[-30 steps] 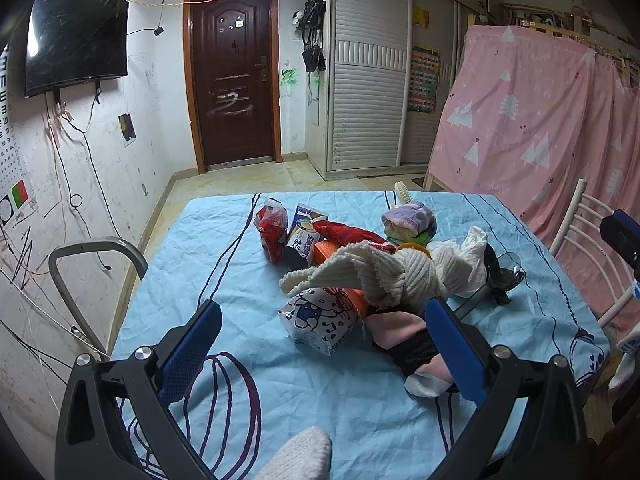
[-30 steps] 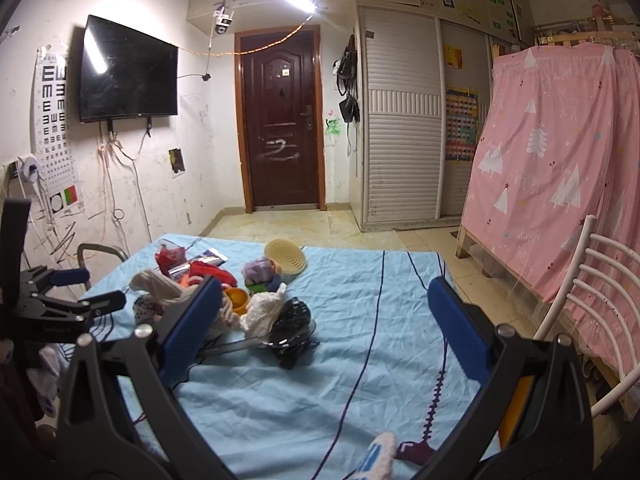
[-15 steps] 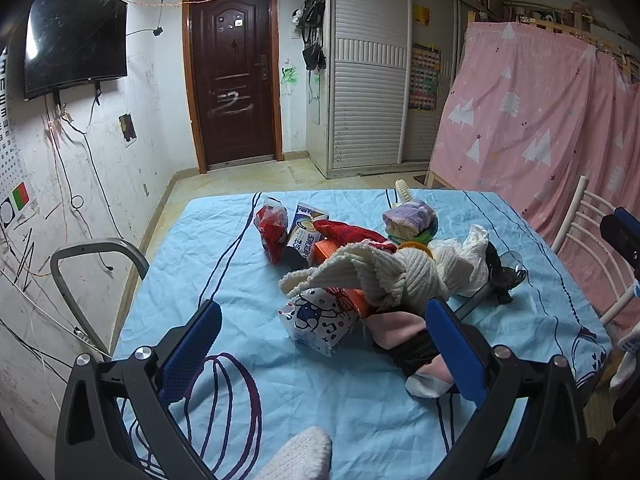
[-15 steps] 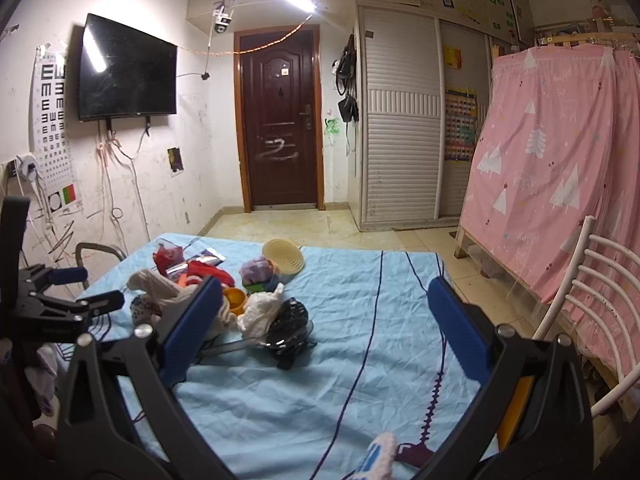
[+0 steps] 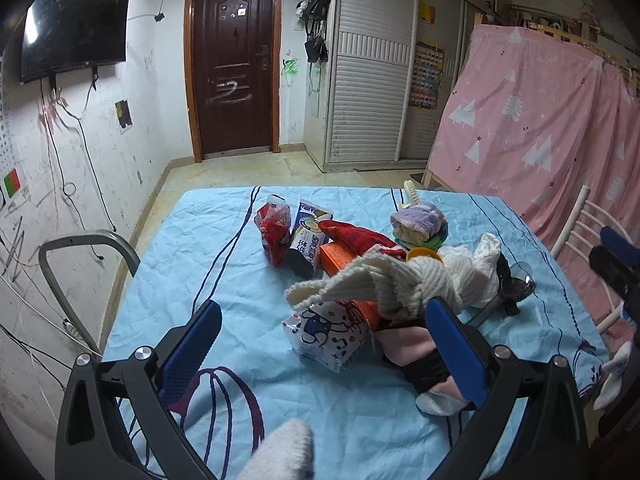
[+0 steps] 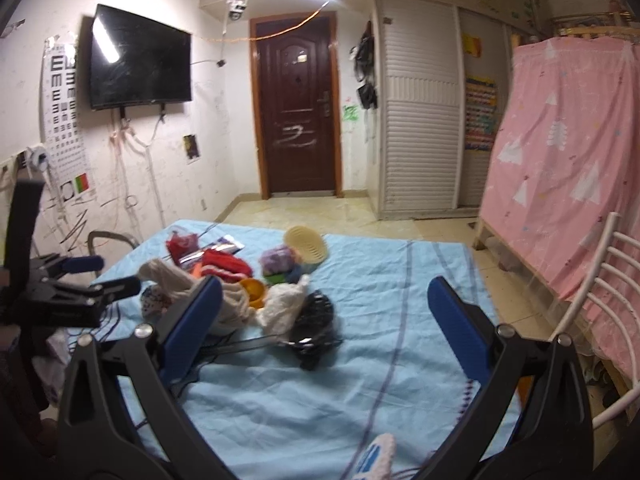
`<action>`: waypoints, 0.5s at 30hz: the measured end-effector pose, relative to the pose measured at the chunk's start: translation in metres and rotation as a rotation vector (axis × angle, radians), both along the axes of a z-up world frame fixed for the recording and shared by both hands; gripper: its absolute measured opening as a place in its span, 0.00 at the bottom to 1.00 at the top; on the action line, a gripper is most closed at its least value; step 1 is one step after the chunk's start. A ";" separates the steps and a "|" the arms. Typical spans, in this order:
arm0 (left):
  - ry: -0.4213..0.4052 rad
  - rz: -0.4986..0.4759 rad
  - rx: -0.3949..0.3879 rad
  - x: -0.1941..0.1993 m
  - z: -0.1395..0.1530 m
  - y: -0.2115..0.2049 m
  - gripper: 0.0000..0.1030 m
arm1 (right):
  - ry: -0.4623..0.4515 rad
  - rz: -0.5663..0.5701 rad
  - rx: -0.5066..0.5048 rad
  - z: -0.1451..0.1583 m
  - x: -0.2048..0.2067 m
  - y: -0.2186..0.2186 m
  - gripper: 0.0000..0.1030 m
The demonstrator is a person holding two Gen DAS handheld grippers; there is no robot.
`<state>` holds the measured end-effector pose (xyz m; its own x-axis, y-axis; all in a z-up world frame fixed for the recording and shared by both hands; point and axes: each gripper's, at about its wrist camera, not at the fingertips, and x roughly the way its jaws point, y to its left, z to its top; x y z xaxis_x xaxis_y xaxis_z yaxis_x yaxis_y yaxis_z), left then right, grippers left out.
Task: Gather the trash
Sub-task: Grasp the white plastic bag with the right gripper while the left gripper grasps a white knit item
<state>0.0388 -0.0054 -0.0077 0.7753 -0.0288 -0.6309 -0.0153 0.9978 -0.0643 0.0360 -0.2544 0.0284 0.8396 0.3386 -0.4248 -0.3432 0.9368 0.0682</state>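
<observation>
Centrally, cream scarf (image 5: 384, 284) over orange box (image 5: 340, 258)

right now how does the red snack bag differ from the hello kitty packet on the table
The red snack bag stands upright near the far side of the blue cloth; the hello kitty packet lies flat on the near side, close to the left gripper. The red bag stands beside a milk carton; the white printed packet is tucked under the knitted pile. Both look like sealed, puffy wrappers.
</observation>
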 end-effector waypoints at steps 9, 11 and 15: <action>-0.005 -0.100 -0.057 0.028 -0.001 0.001 0.90 | 0.067 0.157 0.024 -0.011 0.022 0.029 0.96; 0.000 -0.128 -0.044 0.035 0.000 -0.007 0.87 | 0.081 0.155 0.030 -0.014 0.027 0.028 0.96; 0.050 -0.192 -0.058 0.051 -0.009 -0.018 0.54 | 0.108 0.136 0.029 -0.020 0.041 0.021 0.96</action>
